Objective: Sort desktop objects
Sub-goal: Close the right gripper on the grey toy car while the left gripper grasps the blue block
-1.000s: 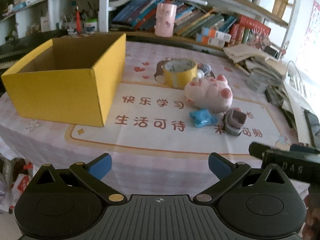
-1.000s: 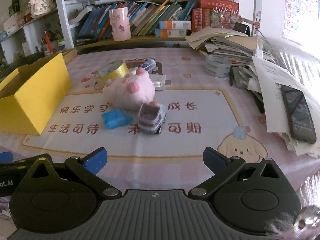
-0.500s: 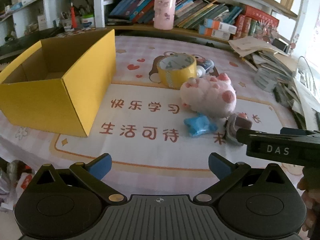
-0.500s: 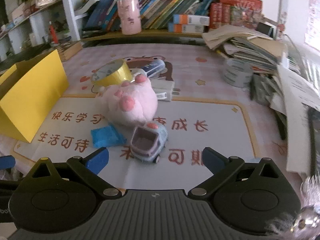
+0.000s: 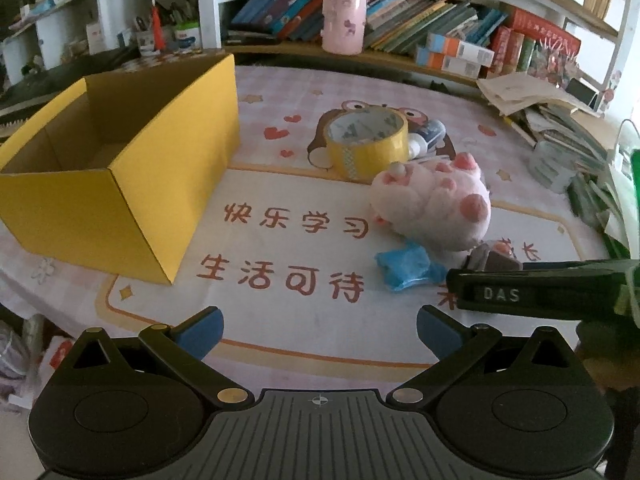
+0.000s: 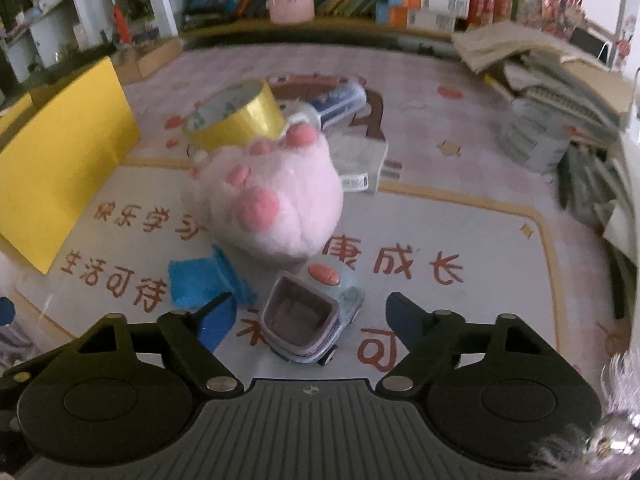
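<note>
Reaching step, by the look of it: right gripper spread wide and empty, lined up over the small pale-blue plastic toy truck with a lilac open bed, blue fingertips flanking it on either side without touching. Left gripper likewise released, holding nothing, hovering low over the printed pink-and-white desk mat near its front edge. Toy truck parked on the mat just in front of the fluffy pink paw-shaped plush, close enough nearly to touch; crumpled blue wrapper just left of the truck, right beside the left fingertip. Next move, most likely: lower, straddle the truck across its sides, clamp, lift clear of the plush, then carry leftward to the open yellow cardboard box, whose inside looks bare. Tight on the left, with the wrapper apt to be caught under a finger, and the plush crowding from behind. Roll of yellow packing tape behind the plush, out of the way. Open mat between truck and box, giving free passage; stacked papers and books well off to the right.
</note>
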Motion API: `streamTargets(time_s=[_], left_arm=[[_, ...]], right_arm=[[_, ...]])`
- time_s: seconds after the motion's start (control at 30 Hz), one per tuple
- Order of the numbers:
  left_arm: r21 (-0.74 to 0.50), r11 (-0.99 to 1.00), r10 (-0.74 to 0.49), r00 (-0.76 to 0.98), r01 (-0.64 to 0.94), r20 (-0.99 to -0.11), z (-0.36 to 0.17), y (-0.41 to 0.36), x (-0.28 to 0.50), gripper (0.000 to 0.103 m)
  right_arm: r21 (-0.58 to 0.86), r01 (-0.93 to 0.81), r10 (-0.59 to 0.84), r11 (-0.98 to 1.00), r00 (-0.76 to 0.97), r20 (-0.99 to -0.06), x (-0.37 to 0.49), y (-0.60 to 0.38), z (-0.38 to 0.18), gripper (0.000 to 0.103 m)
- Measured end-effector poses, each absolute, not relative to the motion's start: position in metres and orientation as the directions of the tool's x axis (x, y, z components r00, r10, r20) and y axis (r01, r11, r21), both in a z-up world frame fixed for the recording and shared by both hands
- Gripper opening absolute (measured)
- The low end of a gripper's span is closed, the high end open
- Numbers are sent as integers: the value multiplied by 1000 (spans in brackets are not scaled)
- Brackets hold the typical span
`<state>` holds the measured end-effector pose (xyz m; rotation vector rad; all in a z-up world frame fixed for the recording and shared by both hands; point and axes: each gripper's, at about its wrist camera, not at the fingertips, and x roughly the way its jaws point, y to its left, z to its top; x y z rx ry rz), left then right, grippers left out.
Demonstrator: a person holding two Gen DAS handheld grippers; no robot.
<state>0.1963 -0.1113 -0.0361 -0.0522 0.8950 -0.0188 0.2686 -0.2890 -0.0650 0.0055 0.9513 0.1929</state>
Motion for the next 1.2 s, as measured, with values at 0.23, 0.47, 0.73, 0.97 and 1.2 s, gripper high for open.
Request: streamTargets(time_s=[0.23, 0.47, 0.73, 0.97, 1.2], left_arm=[[-50, 998, -62, 607, 37, -792, -39, -123, 205, 103], [-64, 994, -103, 615, 84, -782, -42, -134, 217, 98], [-55, 988, -131, 613, 141, -779, -57, -157, 240, 87], [-67, 993, -111, 606, 96, -787, -74, -165, 255, 71], [-11, 994, -75, 634, 105, -769, -80, -178, 260, 49]], right_arm=[[117, -178, 198, 977, 551, -811, 274, -296, -69, 54], [128, -147, 192, 981, 620, -761, 265, -321, -52, 54], [183, -57, 177, 981, 637, -750, 254, -359, -47, 54], [178, -45, 165, 983, 644, -747, 248, -372, -46, 54], [172, -89, 189, 981, 636, -748, 246, -371, -46, 54]])
